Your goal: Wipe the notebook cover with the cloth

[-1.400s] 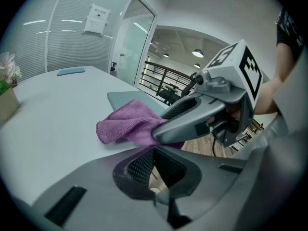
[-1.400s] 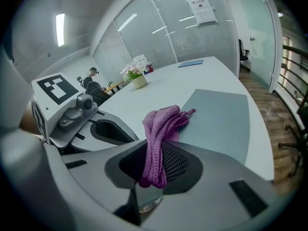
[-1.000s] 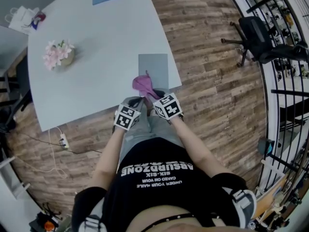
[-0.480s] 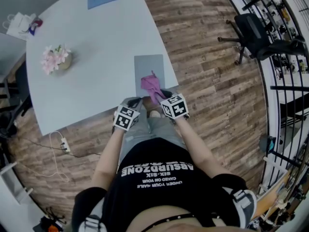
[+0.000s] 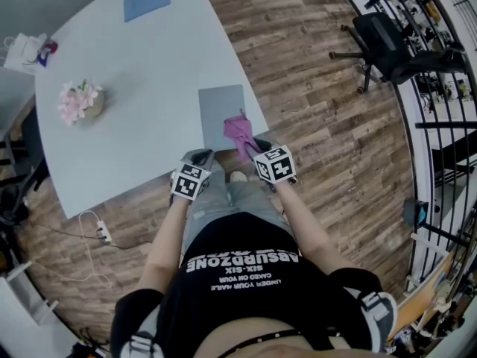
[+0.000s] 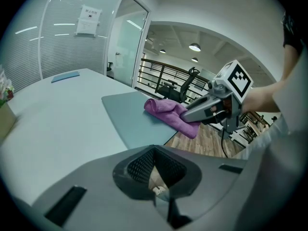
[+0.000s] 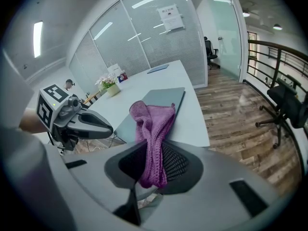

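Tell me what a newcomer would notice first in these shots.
The purple cloth, pinched in the right claw, stands out most. It lies over the near right corner of the grey notebook, at the near edge of the pale table. Next comes the pot of pink flowers on the table's left side, well away from the notebook.

The pale grey desk (image 5: 149,58) stands on a wooden floor (image 5: 320,80). A grey notebook (image 5: 216,107) lies flat on it by the right corner, close to the near edge. Well apart from it, a small pot of pink flowers (image 5: 78,101) stands toward the left side, and a flat blue sheet (image 5: 146,1) lies at the far end.
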